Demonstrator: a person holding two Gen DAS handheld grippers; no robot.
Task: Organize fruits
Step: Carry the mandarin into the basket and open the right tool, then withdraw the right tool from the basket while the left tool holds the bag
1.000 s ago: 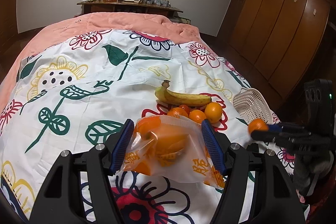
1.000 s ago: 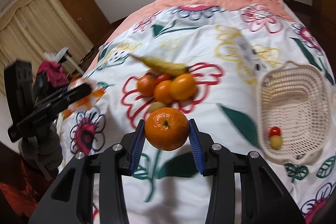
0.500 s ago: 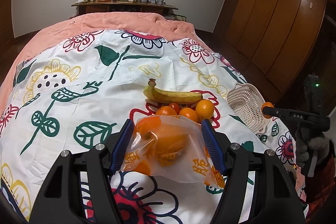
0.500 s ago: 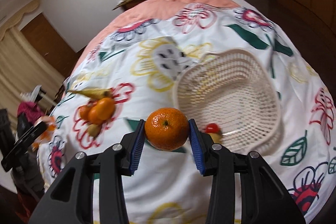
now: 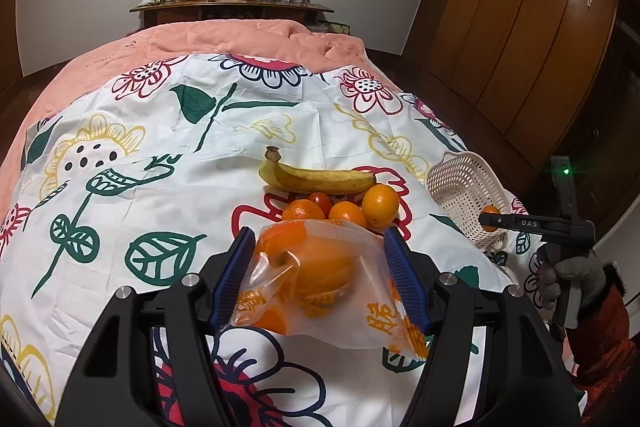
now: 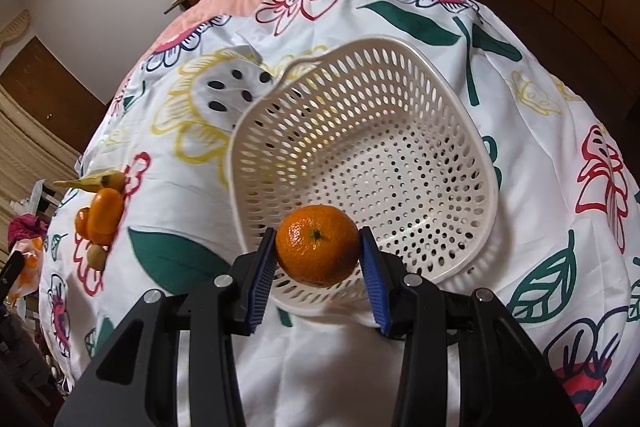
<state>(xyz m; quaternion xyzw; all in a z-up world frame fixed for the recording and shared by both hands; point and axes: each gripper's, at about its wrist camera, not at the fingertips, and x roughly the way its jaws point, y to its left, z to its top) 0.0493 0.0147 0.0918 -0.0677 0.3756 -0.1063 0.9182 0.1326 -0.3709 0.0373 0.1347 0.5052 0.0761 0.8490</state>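
Left wrist view: the left gripper (image 5: 320, 279) is closed on a clear plastic bag (image 5: 320, 287) printed in orange, with orange fruit inside, held over the near edge of the bed (image 5: 160, 155).
Loose pile: a banana (image 5: 316, 179), a tomato (image 5: 321, 199) and three oranges (image 5: 344, 213) lie together mid-bed, beyond the bag.
Right wrist view: the right gripper (image 6: 318, 263) is clamped on a mandarin (image 6: 318, 251), poised over the near rim of the white basket (image 6: 460, 115) by the bed's right edge.
Basket contents: the visible floor is bare; the mandarin hides its near part.
Progress: early, I judge. The mandarin is not yet released, and the pile is still to move.
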